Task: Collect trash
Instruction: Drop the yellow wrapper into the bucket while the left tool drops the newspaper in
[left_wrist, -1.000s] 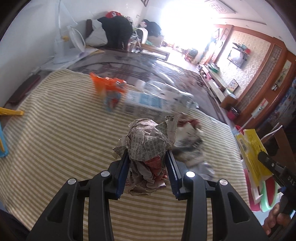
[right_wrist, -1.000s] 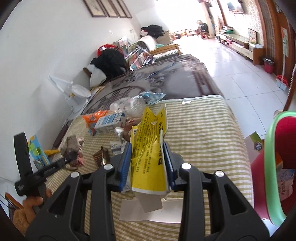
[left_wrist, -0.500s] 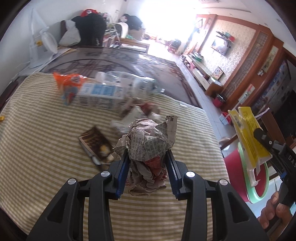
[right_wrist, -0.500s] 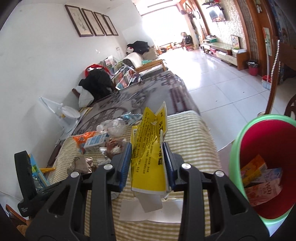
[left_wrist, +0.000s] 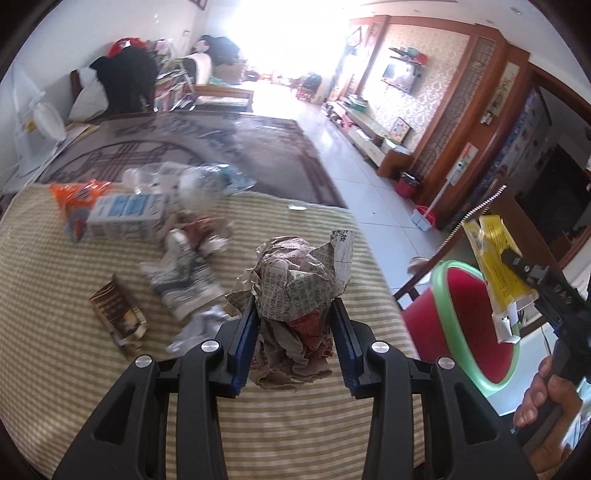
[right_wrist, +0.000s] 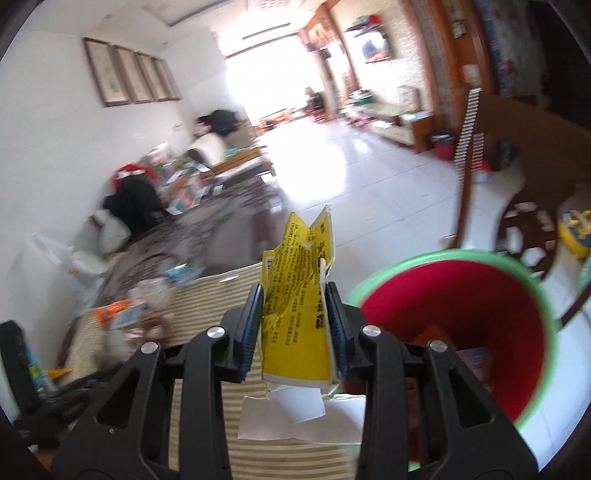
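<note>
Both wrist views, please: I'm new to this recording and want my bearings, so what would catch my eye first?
Probably the crumpled newspaper ball clamped in the left gripper above the striped tablecloth, with more litter scattered behind it. Next, the yellow wrapper pinched in the right gripper, close beside the red bin with its green rim, standing off the table's edge.
</note>
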